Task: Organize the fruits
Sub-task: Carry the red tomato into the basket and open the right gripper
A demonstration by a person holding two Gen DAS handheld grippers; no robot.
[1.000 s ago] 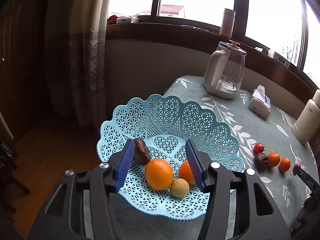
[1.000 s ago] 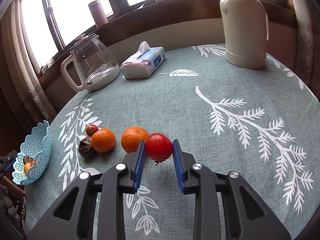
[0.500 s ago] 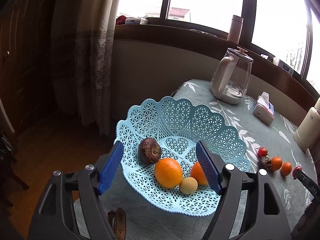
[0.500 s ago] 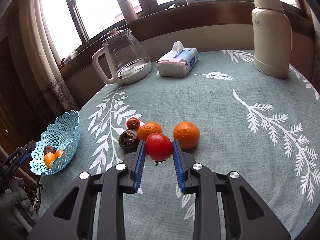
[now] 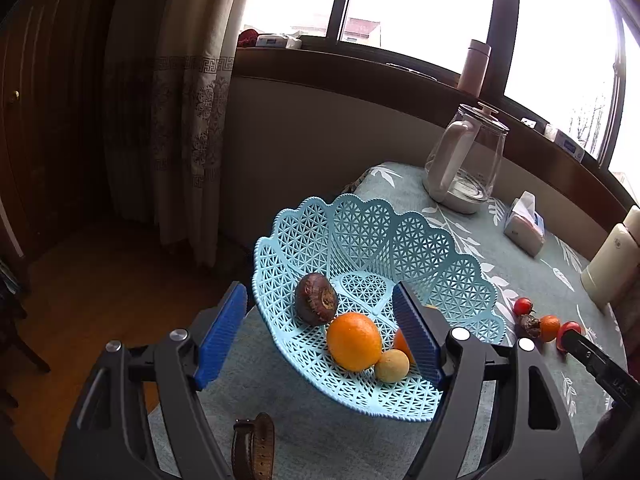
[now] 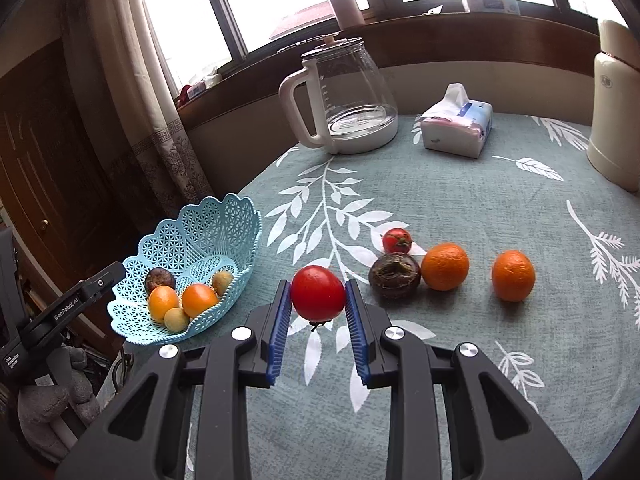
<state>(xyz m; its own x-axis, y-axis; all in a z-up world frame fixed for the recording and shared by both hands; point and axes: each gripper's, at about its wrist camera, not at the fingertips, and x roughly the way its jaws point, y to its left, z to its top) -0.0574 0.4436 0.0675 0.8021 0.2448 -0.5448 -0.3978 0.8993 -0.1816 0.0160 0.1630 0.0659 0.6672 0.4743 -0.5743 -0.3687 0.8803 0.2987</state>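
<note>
The right gripper [image 6: 318, 312] holds a red tomato [image 6: 318, 293] between its blue pads [image 6: 280, 320], both pads pressed against its sides, the fruit lifted clear of the bench [image 6: 460, 360]. Just ahead and to its right on the cloth lie a dark fruit [image 6: 394, 275], then an orange [image 6: 445, 266] touching or nearly touching it, and a second orange [image 6: 513, 275] further right and apart. A small tomato [image 6: 397, 241] sits just beyond the dark fruit. Ahead and to the left of this gripper, at the bench edge, stands the blue basket [image 6: 208, 232] with fruit inside. Far ahead are a glass kettle [image 6: 344, 100], a tissue pack [image 6: 456, 124] and, at the far right, a cream flask [image 6: 616, 112].

The left gripper [image 5: 320, 340] is spread wide and holds nothing. It hovers at the near rim of the basket [image 5: 360, 232]: its left pad [image 5: 222, 336] lies outside the basket wall, its right pad [image 5: 416, 336] over the bowl. Between the pads lie a dark round fruit [image 5: 316, 298], a large orange [image 5: 354, 342] and a small yellow fruit [image 5: 392, 366]; another orange [image 5: 402, 346] is partly hidden behind the right pad. A brown watch strap [image 5: 254, 446] lies on the bench below the gripper. Off to its right the loose fruits and the right gripper's tip show small.
</note>
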